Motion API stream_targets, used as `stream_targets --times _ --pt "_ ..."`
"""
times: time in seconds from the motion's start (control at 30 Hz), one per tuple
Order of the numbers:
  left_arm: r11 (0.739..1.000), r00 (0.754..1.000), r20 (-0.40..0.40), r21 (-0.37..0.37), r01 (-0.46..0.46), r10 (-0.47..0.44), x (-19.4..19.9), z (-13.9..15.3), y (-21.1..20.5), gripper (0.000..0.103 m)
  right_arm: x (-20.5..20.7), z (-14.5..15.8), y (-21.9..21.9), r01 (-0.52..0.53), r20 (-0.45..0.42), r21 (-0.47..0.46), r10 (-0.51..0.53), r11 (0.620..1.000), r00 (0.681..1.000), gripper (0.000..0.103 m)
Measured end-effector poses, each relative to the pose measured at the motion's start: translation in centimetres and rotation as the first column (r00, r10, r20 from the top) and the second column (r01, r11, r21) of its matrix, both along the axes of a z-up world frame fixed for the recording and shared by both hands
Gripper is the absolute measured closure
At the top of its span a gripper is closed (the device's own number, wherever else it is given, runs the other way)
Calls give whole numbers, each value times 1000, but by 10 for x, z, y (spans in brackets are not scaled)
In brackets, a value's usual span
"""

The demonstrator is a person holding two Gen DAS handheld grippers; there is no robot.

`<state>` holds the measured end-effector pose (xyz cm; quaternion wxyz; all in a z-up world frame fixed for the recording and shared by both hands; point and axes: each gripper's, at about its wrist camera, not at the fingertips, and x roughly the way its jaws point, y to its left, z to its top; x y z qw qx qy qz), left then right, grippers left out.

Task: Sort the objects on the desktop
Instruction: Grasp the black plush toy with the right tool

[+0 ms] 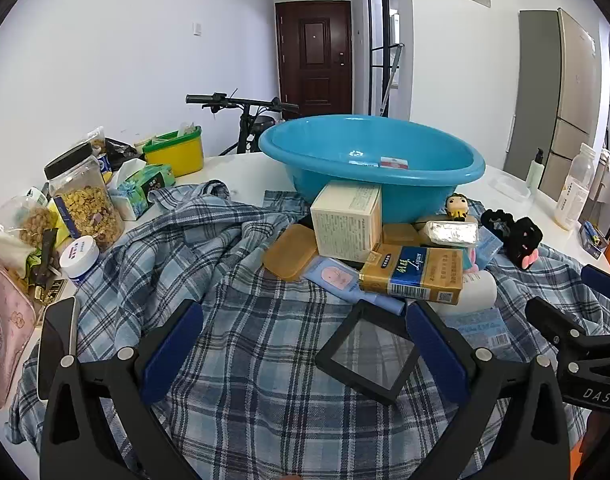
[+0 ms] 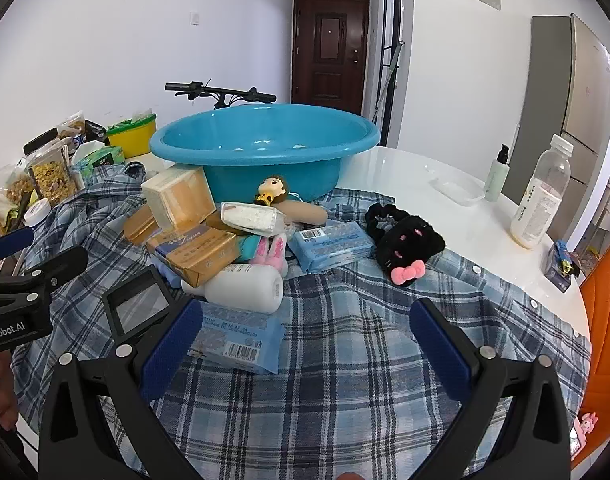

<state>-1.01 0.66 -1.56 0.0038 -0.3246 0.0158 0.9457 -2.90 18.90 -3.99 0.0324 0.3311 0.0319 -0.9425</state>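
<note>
A square black-framed clear case [image 1: 367,356] is seen lying on the blue plaid cloth [image 1: 241,360] between the left claw [image 1: 305,354] fingers, beside the right one. Both claws, left and right [image 2: 305,350], are held spread wide and empty, low over the cloth.

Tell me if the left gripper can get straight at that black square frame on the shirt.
Probably yes. The left gripper is open, and the black square frame lies flat on the plaid shirt between its fingers, nothing stacked on it. One corner sits close to a blue pad, so a small recentering may help.
</note>
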Motion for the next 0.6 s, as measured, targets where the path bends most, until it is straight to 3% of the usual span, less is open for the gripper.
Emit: stream_targets --times 0.33,0.6 --pt "1000 1000 3 -2 13 -13 -3 -1 3 0 -2 -2 -1 -5 4 2 5 1000 1000 0" --pt "999 999 3 -8 36 -36 -8 -5 8 0 0 -7 10 -44 -36 -69 41 997 998 0"
